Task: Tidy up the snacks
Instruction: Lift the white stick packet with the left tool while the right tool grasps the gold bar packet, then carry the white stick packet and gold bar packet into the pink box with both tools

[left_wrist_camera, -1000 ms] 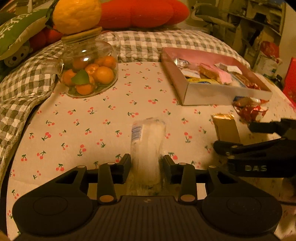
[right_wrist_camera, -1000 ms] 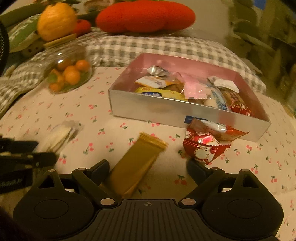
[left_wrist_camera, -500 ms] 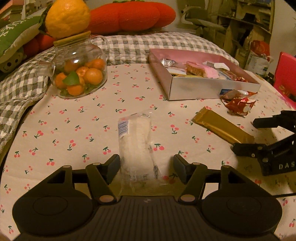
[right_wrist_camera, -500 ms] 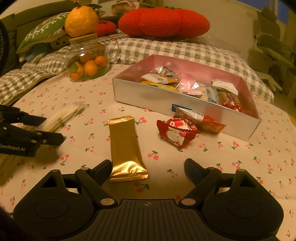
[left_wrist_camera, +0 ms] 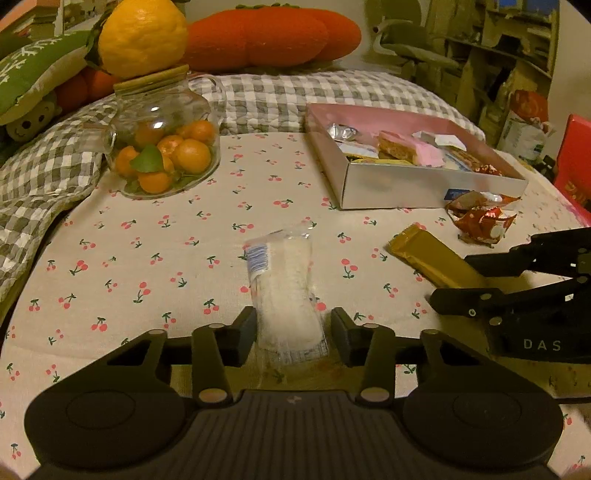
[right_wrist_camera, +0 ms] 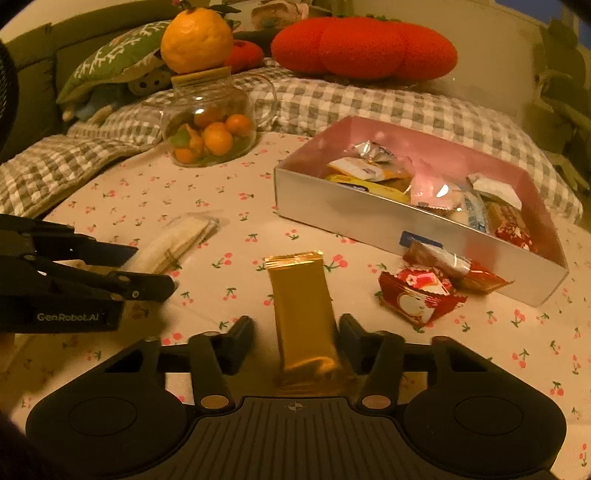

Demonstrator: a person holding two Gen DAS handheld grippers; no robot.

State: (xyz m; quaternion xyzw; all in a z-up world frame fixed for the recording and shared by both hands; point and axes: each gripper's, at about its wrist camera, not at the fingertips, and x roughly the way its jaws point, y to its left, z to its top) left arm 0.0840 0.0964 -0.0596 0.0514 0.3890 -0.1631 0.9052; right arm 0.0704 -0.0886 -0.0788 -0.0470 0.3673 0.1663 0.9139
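A clear-wrapped white snack [left_wrist_camera: 286, 291] lies on the cherry-print cloth between the open jaws of my left gripper [left_wrist_camera: 293, 332]; it also shows in the right wrist view [right_wrist_camera: 173, 243]. A gold bar [right_wrist_camera: 303, 314] lies between the open jaws of my right gripper [right_wrist_camera: 295, 341], its right edge close to the right finger; it also shows in the left wrist view [left_wrist_camera: 432, 262]. A pink-lined snack box [right_wrist_camera: 332, 206] holds several wrapped snacks. Red wrapped snacks [right_wrist_camera: 421, 295] lie by its front wall.
A glass jar of small oranges [left_wrist_camera: 162, 147] with a big yellow citrus on its lid stands at the back left. A checked blanket [left_wrist_camera: 44, 177] and red cushion [left_wrist_camera: 266, 35] lie behind. My left gripper [right_wrist_camera: 74, 280] shows at the right view's left edge.
My left gripper's jaws opened from around the white snack, then narrowed a little. My right gripper moved over the gold bar, which now lies between its jaws.
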